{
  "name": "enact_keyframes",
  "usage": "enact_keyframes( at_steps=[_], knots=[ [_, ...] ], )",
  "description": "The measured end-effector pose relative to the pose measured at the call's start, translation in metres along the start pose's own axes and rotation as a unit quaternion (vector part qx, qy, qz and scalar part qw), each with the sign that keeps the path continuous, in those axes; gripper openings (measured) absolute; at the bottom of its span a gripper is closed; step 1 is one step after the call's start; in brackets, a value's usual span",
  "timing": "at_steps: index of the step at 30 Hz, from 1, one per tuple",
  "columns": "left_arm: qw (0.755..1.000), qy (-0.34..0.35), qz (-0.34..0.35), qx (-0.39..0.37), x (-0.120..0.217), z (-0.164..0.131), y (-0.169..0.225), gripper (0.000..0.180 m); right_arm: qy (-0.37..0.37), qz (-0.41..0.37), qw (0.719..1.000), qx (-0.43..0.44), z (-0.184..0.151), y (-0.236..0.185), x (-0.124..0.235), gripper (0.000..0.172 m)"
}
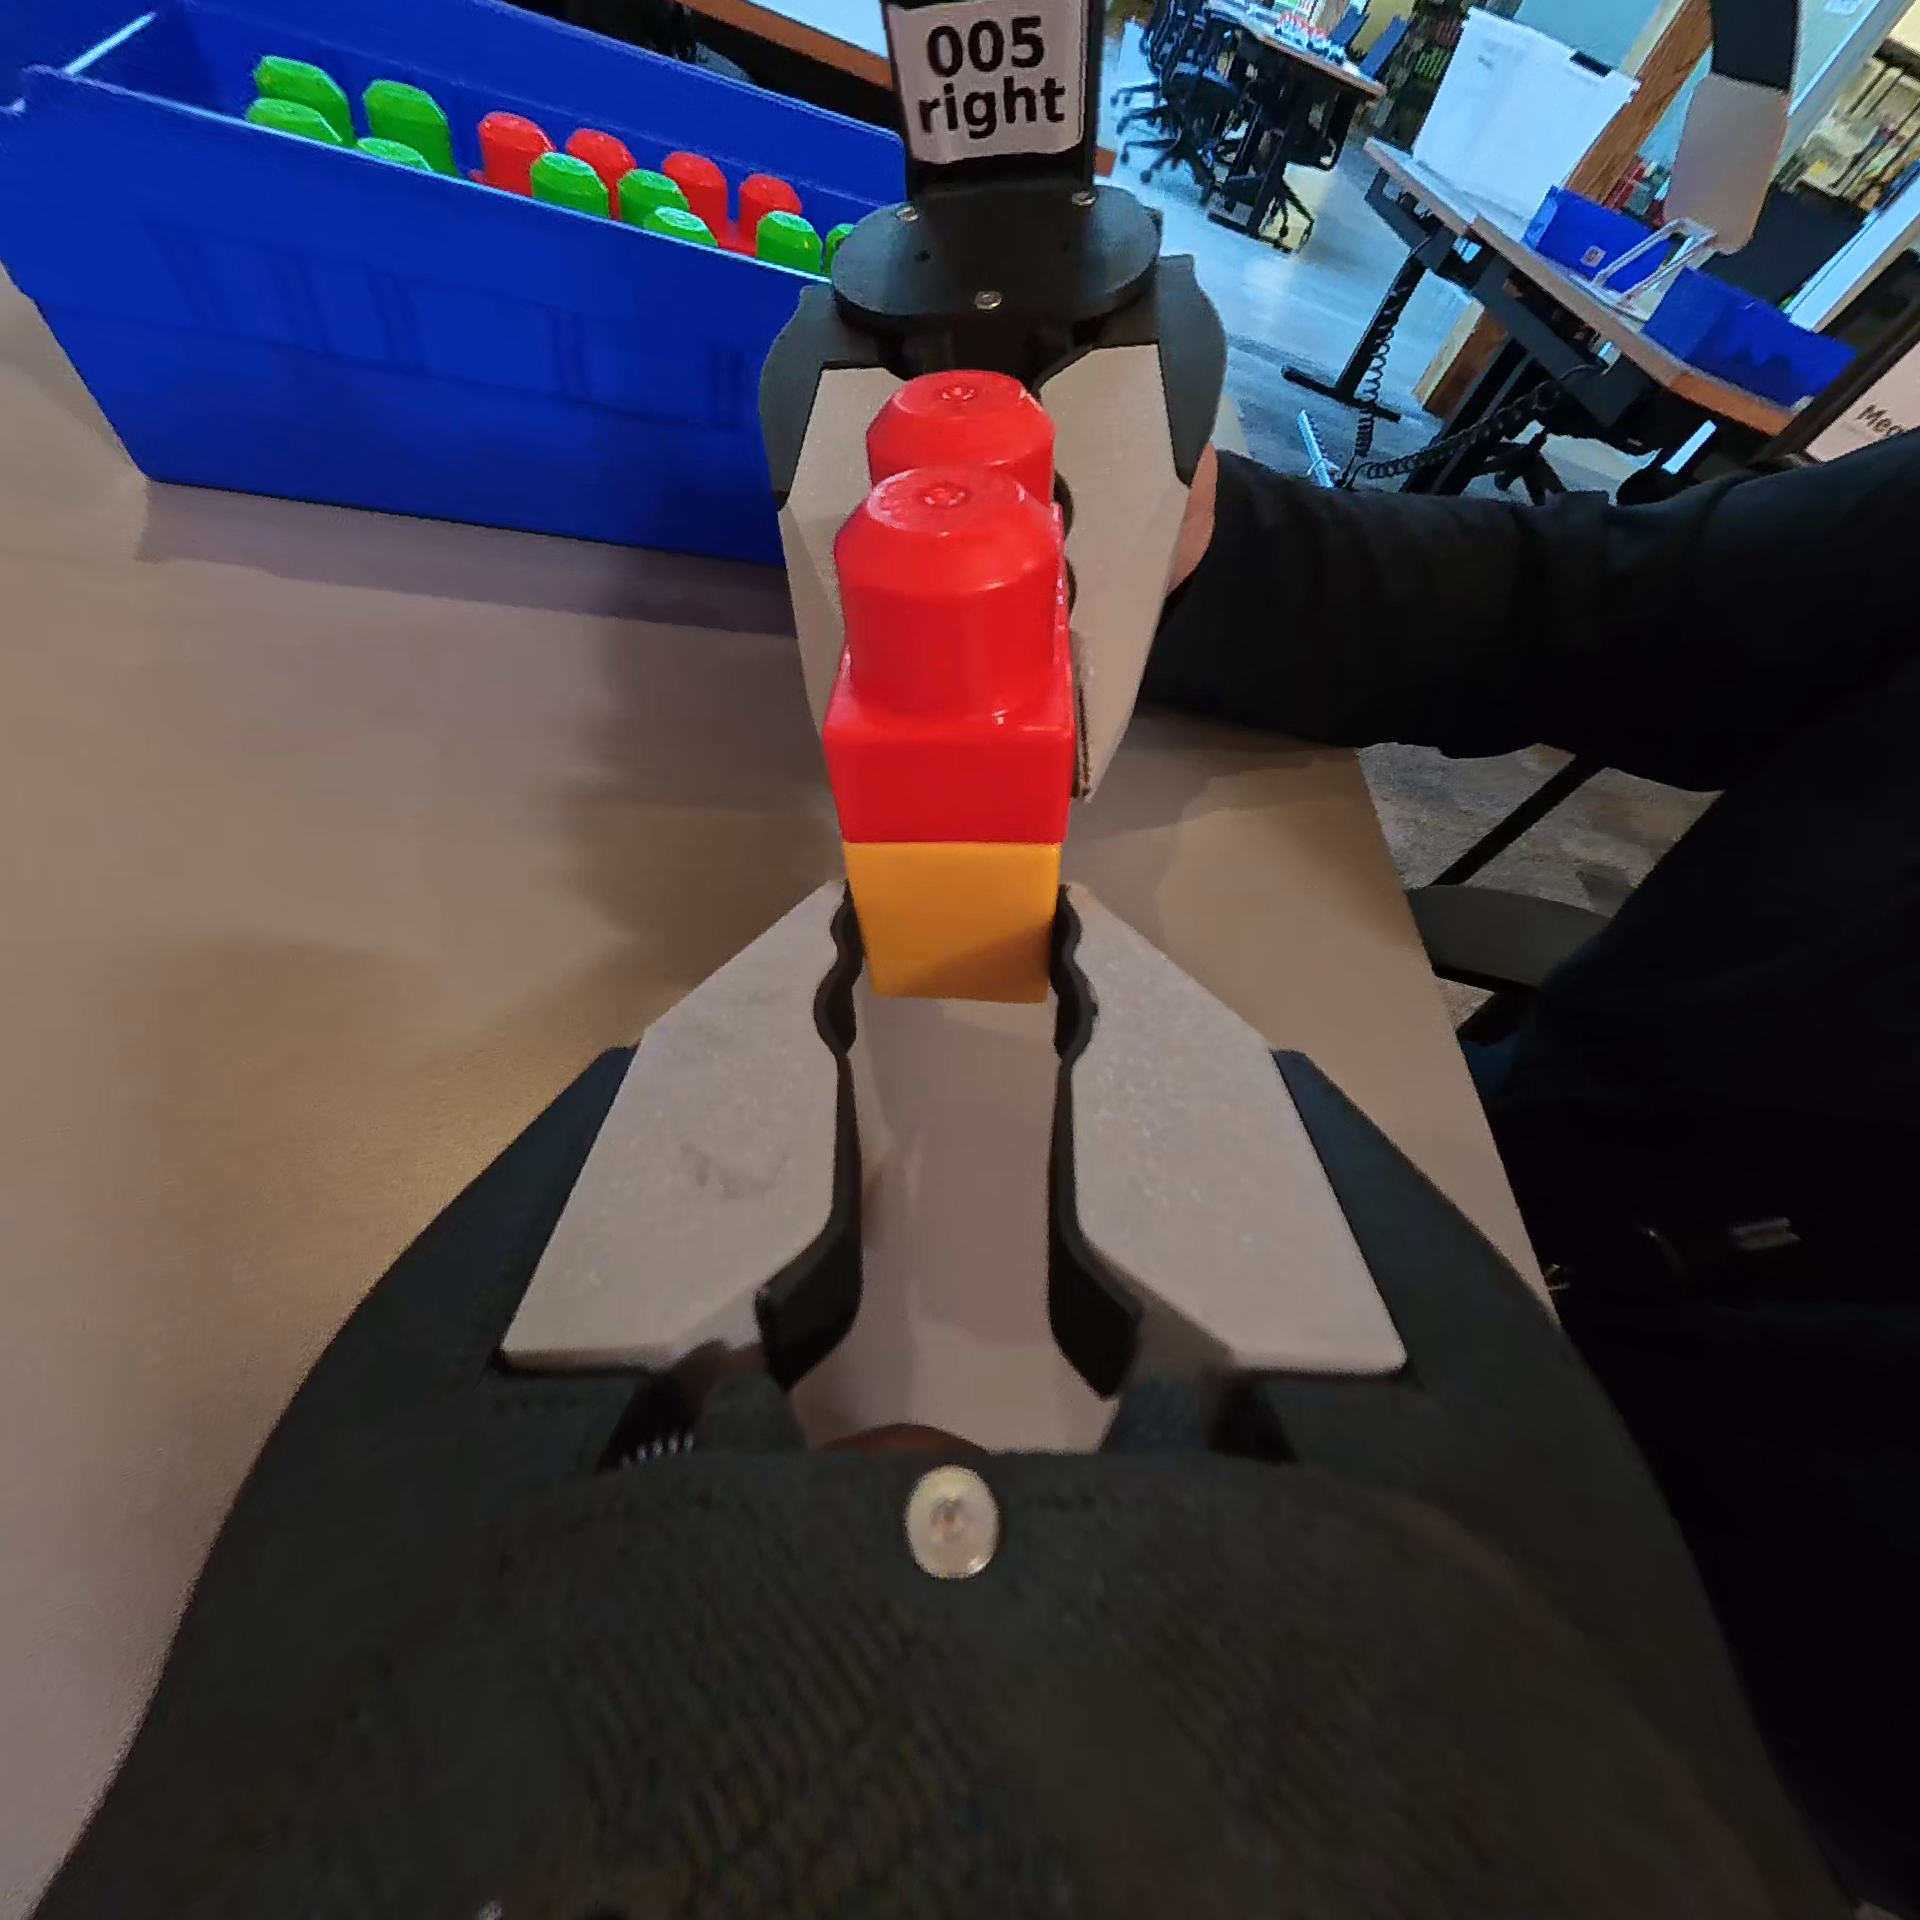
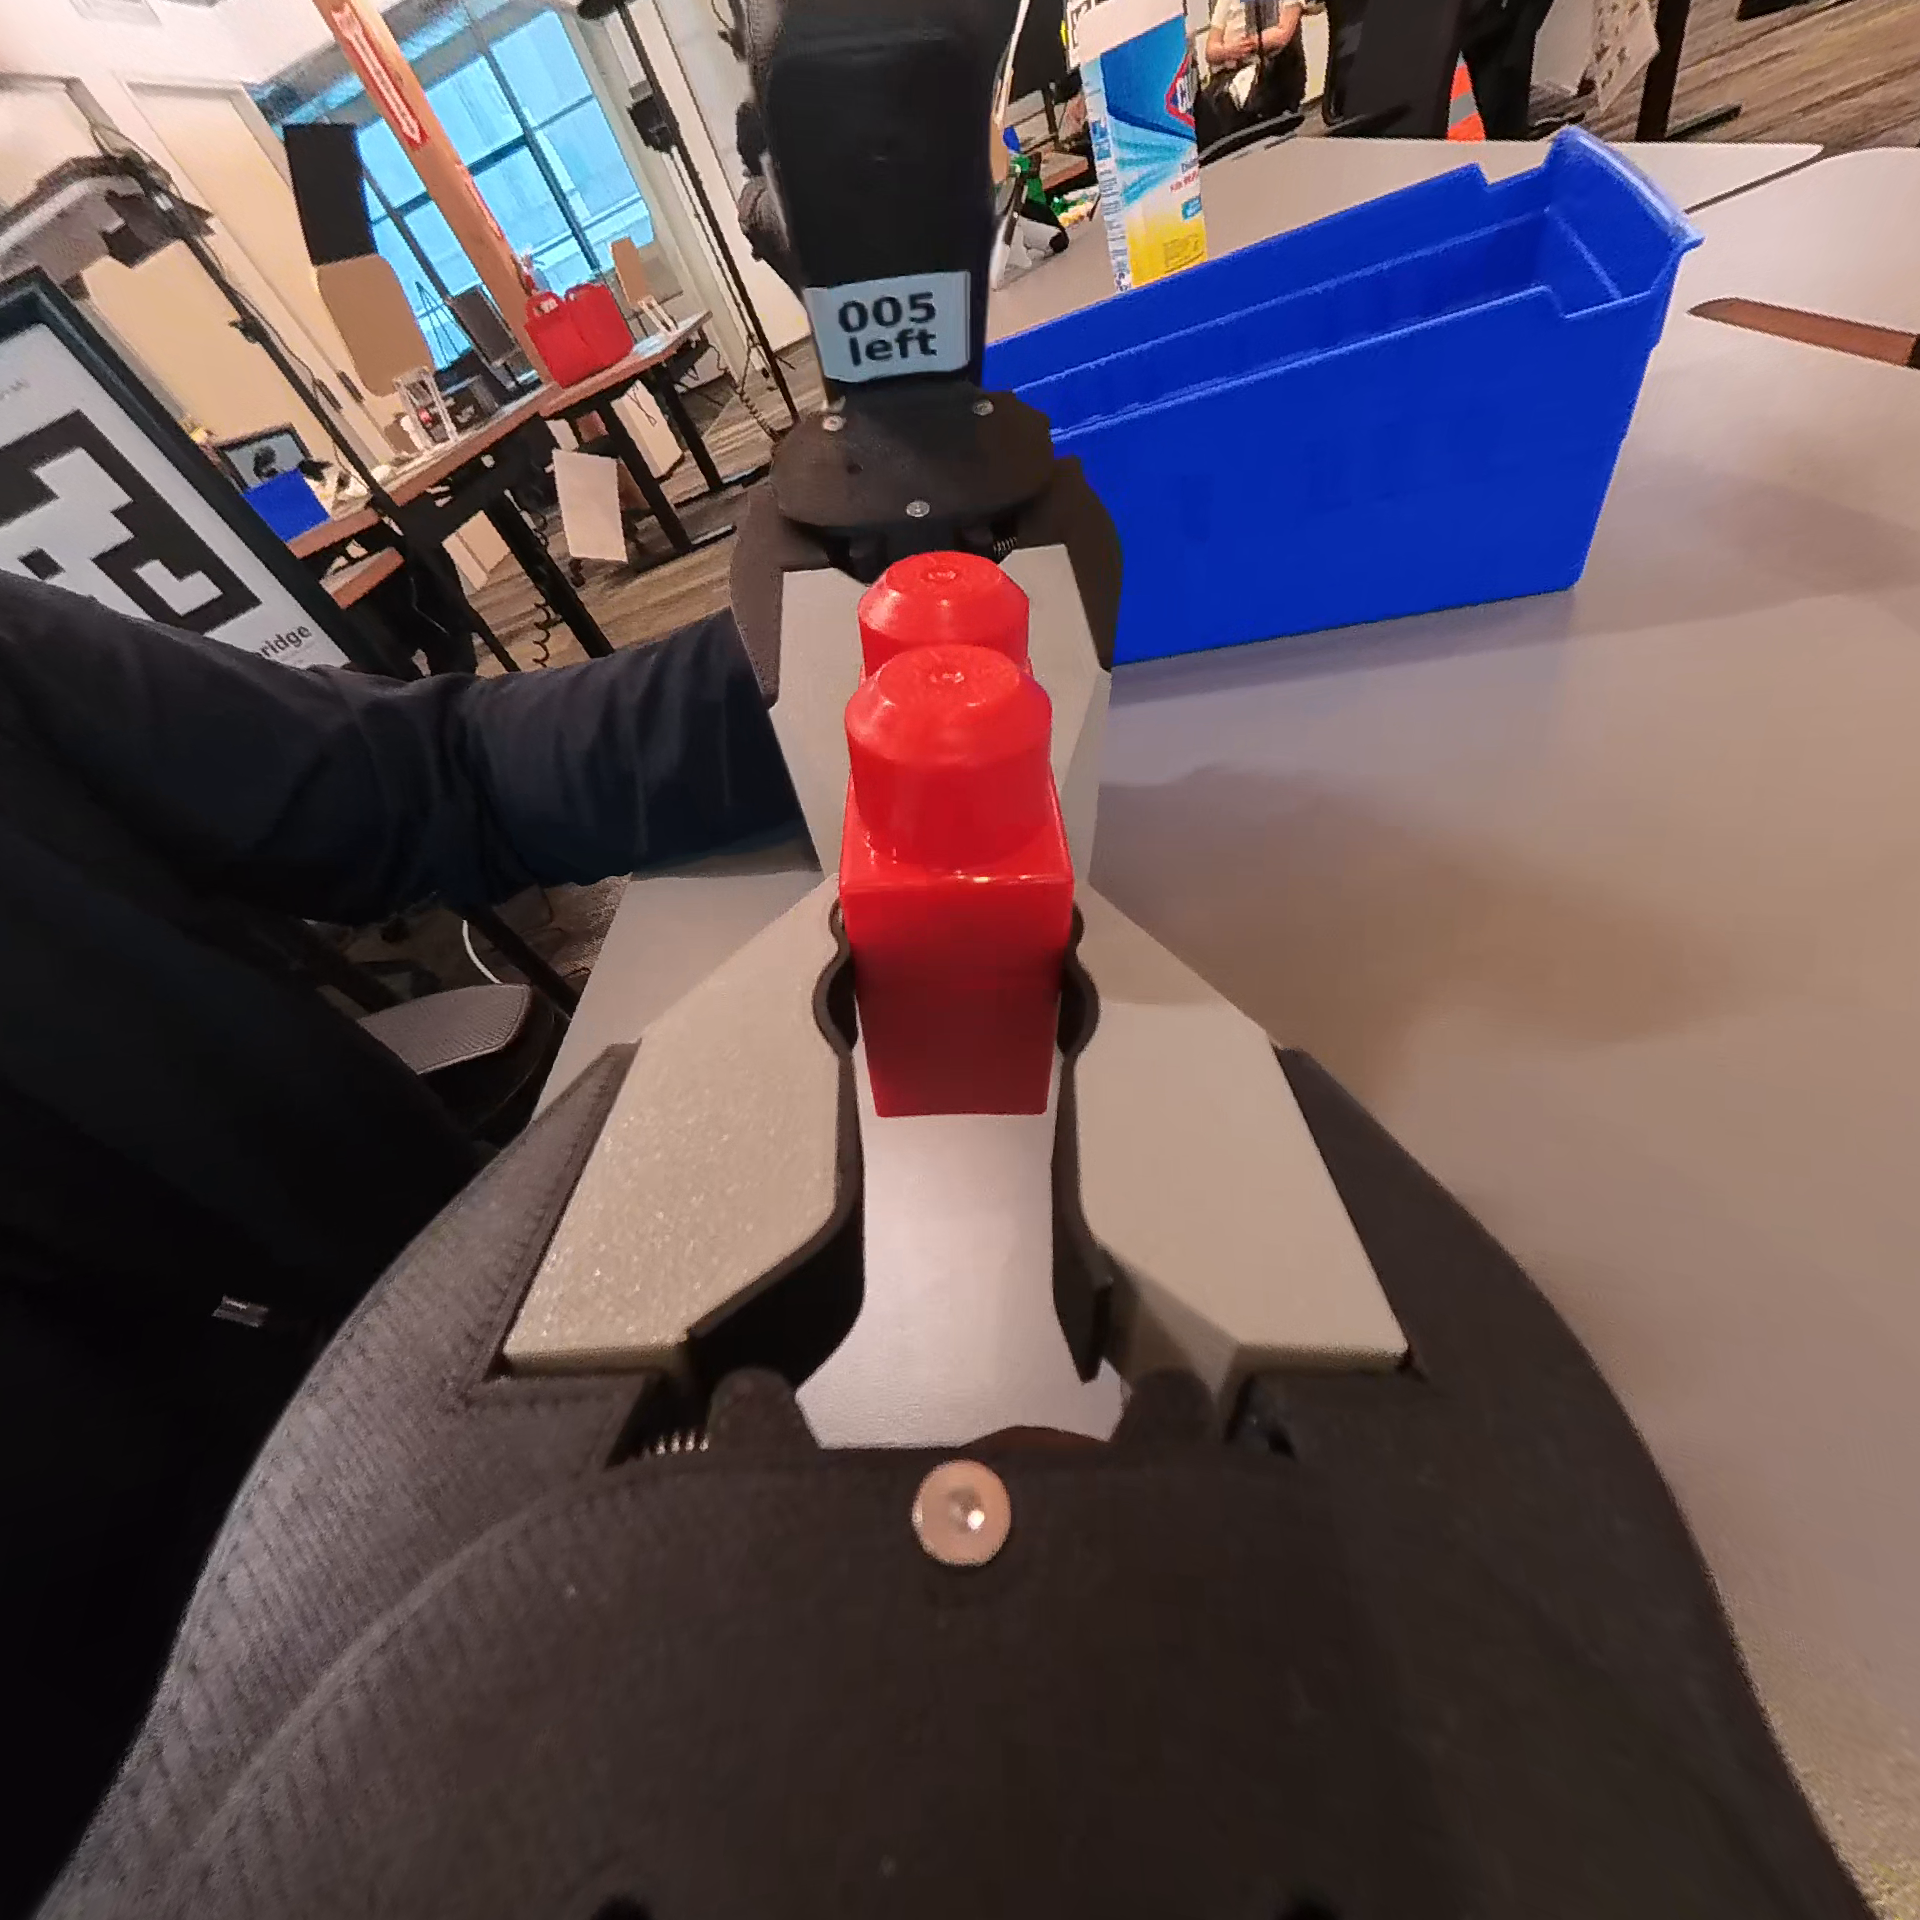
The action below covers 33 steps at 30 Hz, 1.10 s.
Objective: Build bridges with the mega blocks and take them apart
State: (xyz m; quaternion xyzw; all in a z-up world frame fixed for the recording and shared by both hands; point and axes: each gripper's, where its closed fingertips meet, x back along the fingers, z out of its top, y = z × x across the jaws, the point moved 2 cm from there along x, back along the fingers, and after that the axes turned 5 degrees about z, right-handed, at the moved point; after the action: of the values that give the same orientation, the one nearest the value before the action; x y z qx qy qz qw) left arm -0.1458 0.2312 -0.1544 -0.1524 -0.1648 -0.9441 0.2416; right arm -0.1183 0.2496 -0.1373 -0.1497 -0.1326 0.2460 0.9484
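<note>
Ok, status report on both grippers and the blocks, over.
Left gripper clamped on yellow block. Right gripper clamped on red block, stacked on the yellow. Both held above table. Nothing in the way.

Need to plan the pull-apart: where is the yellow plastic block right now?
In the left wrist view, the yellow plastic block sits centre, pinched by the left hand-held gripper, directly under the red two-stud block.

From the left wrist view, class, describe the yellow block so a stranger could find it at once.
Find the blue bin, then look right to the stack held above the table. The yellow block sits under the red block, gripped between the nearest fingers; it alone is yellow.
</note>
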Motion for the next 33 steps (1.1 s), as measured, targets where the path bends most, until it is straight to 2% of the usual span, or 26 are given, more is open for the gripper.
enact_keyframes(
  at_steps=[8, 21, 27, 33],
  knots=[
    [1.0, 0.008, -0.001, 0.002, 0.001, 0.002, 0.0, 0.034, -0.017, 0.004, 1.0, -0.012, -0.008, 0.001, -0.007, 0.033],
    [1.0, -0.002, 0.004, -0.002, 0.0, 0.002, 0.002, 0.034, 0.021, 0.021, 0.999, -0.025, 0.003, 0.0, 0.002, 0.036],
    [0.999, -0.037, 0.012, -0.015, -0.007, -0.009, 0.002, 0.033, -0.014, -0.009, 1.0, 0.012, -0.002, 0.0, 0.0, 0.033],
    [0.999, -0.037, 0.014, -0.016, -0.008, -0.009, 0.002, 0.033, -0.024, -0.002, 1.0, -0.007, -0.006, 0.001, 0.0, 0.033]
  ],
)
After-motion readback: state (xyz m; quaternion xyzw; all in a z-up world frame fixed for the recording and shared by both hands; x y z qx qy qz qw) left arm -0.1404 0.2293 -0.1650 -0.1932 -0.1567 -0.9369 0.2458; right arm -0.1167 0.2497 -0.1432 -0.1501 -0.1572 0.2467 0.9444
